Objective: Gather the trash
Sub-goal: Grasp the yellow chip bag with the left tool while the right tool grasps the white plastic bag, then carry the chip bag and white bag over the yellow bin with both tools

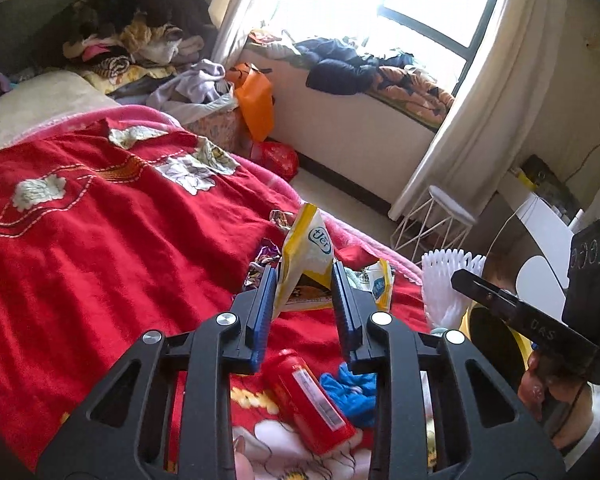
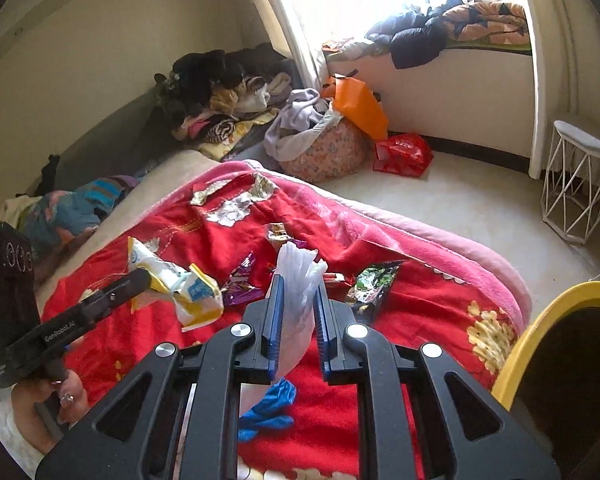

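Note:
My left gripper (image 1: 305, 276) is shut on a yellow and white snack wrapper (image 1: 306, 254), lifted above the red blanket (image 1: 100, 232); it also shows in the right wrist view (image 2: 180, 284). My right gripper (image 2: 298, 286) is shut on a white ribbed plastic cup (image 2: 298, 280), also seen in the left wrist view (image 1: 446, 284). A purple wrapper (image 2: 242, 280), a green and black wrapper (image 2: 374, 280) and a small shiny wrapper (image 2: 278, 234) lie on the blanket. A red cylinder (image 1: 310, 400) and blue cloth (image 2: 268, 408) lie below the grippers.
A yellow-rimmed bin (image 2: 540, 340) stands at the bed's near right corner. A white wire stool (image 2: 576, 180) stands on the floor by the curtain. A laundry basket (image 2: 324, 152), orange bag (image 2: 360, 108) and red bag (image 2: 404, 152) sit beyond the bed.

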Available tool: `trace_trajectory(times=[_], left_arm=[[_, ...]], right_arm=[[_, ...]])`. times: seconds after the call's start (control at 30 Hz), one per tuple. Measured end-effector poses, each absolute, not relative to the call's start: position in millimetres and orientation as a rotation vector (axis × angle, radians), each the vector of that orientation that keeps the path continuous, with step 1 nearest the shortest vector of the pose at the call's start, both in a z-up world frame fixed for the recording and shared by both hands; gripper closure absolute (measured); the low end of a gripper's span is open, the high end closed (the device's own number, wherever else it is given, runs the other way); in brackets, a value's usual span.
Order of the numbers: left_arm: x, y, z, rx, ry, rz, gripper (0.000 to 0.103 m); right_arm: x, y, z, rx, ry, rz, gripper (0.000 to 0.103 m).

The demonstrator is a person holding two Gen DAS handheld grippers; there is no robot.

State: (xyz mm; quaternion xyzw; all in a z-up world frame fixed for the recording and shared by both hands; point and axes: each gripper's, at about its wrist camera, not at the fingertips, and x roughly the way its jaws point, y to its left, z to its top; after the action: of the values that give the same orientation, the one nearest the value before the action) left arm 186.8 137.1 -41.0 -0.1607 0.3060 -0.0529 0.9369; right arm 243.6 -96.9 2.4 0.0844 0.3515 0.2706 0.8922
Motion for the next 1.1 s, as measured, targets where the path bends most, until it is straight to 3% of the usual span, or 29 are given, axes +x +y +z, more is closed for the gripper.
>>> trace_trajectory(times=[1.1], left_arm=[[121,93,-6,-0.240,0.563,-0.139,0.081]], right_arm=[[179,-168,33,0.174,0.640,0.489,0.089]])
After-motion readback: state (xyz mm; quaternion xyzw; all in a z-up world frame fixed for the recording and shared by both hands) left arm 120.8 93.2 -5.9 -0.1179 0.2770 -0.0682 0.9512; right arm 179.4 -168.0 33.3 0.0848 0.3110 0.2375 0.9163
